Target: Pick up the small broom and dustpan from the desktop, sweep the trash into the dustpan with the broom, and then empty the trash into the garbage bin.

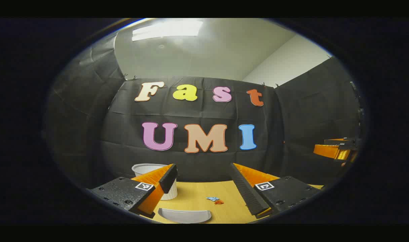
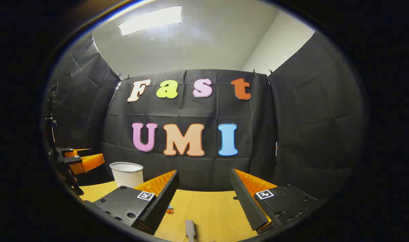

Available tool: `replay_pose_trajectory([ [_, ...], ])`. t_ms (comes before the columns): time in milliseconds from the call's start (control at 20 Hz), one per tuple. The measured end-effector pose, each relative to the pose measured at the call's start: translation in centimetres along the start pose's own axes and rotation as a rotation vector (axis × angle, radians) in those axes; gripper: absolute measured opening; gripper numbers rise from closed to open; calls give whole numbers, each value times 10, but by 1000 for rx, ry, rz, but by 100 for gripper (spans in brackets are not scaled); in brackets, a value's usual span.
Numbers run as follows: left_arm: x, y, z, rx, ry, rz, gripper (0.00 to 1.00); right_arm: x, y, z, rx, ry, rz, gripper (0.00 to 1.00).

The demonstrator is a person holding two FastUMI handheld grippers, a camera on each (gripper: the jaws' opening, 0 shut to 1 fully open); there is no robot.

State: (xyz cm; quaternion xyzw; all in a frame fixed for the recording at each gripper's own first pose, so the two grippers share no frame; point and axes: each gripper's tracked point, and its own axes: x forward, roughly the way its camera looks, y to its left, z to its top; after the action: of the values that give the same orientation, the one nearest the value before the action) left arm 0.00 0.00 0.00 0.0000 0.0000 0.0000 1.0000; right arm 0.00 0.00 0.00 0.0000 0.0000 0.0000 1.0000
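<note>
Nothing of the task looks done yet: the trash (image 1: pixel 215 200), a few small blue and orange scraps, lies loose on the wooden desktop (image 1: pixel 197 196), and neither tool is held; the left gripper (image 1: pixel 204 188) hovers above the desk with its jaws spread wide and nothing between them, and the right gripper (image 2: pixel 204 195) likewise stands wide and empty; the pale dustpan (image 1: pixel 184 215) lies flat on the desk just below and a little left of the gap between the left jaws, near but not inside them; what I take to be the small broom's handle (image 2: pixel 190 230), a pale stub, lies on the desk low in the right gripper view, under the gap between the right jaws; the white ribbed garbage bin (image 2: pixel 127 173) stands upright toward the back left of the desk, partly behind the left gripper's own left finger; grasping, sweeping and emptying all remain
</note>
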Motion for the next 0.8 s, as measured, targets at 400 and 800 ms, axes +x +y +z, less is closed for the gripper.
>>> replay_pose_trajectory([
  [400,0,1,8,6,-14,19,93,5,13,13,20,-24,40,92],
  [800,-3,-1,9,9,-18,23,93,4,10,20,19,-36,39,92],
])
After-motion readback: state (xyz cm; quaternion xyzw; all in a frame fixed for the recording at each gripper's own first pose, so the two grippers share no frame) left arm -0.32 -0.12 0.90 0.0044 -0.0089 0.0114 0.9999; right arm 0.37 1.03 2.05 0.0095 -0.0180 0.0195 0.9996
